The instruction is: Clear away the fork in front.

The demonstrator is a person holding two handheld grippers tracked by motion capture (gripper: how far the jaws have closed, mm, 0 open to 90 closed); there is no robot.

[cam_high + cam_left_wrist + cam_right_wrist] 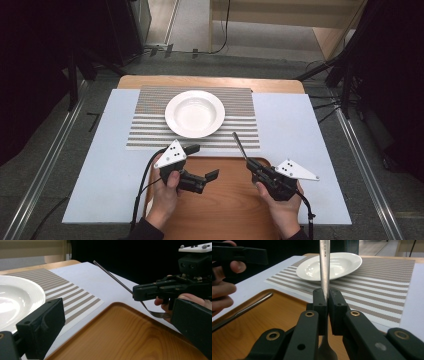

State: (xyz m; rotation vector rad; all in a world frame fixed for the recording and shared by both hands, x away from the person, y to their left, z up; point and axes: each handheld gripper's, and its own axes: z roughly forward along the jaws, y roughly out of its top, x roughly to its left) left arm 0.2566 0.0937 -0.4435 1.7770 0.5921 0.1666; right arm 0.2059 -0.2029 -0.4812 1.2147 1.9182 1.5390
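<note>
I have the fork (pixel 324 270) clamped tight in my right gripper (pixel 251 164) above the wooden tray (pixel 225 205) at the counter's near edge, left gripper (pixel 202 162) wide open and empty, so laying it beside the plate (pixel 195 114) remains.

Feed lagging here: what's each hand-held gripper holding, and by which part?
Right hand-held gripper clamps a fork on its lower handle, near the neck. Left hand-held gripper holds nothing.
</note>
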